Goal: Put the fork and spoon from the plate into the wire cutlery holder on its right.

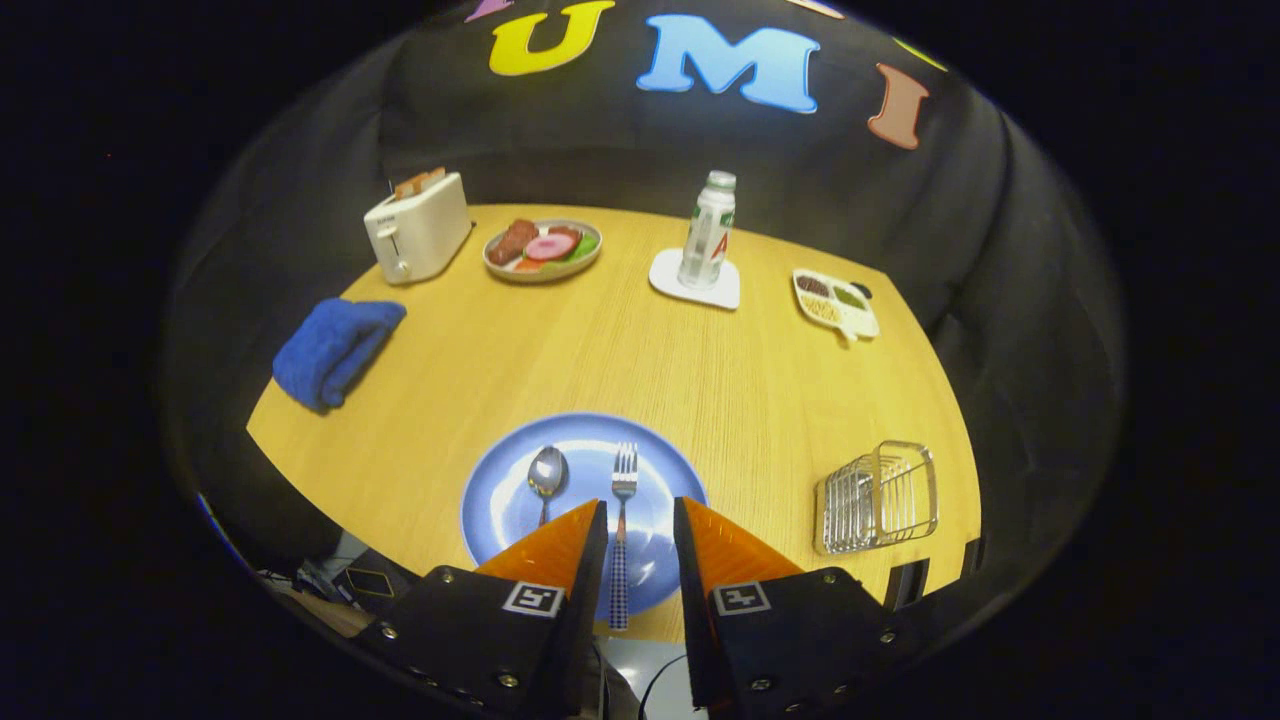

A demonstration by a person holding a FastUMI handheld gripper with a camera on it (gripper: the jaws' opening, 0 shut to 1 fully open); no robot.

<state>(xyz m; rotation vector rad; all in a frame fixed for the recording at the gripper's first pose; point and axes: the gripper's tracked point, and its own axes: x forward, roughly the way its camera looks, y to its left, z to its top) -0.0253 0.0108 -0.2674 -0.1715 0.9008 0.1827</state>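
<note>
So far nothing has been moved, as I judge it: the fork [623, 500] and the spoon [546, 474] both lie on the blue plate [520, 500], and the wire cutlery holder [878, 497] off to its right on the wooden table [620, 350] looks empty, so 2 pieces are left to go.

From the gripper view, the gripper [640, 515] hangs over the near rim of the plate with its 2 fingers spread and nothing pinched. The fork's checked handle runs down the gap between them (whether a finger touches it I cannot tell), its tines pointing away just ahead of the tips. The spoon lies beside the fork, just off the left finger. The holder stands well apart to the right. Beyond sit a toaster [417, 227], a bottle [708, 231] and a blue cloth [335, 348].
</note>
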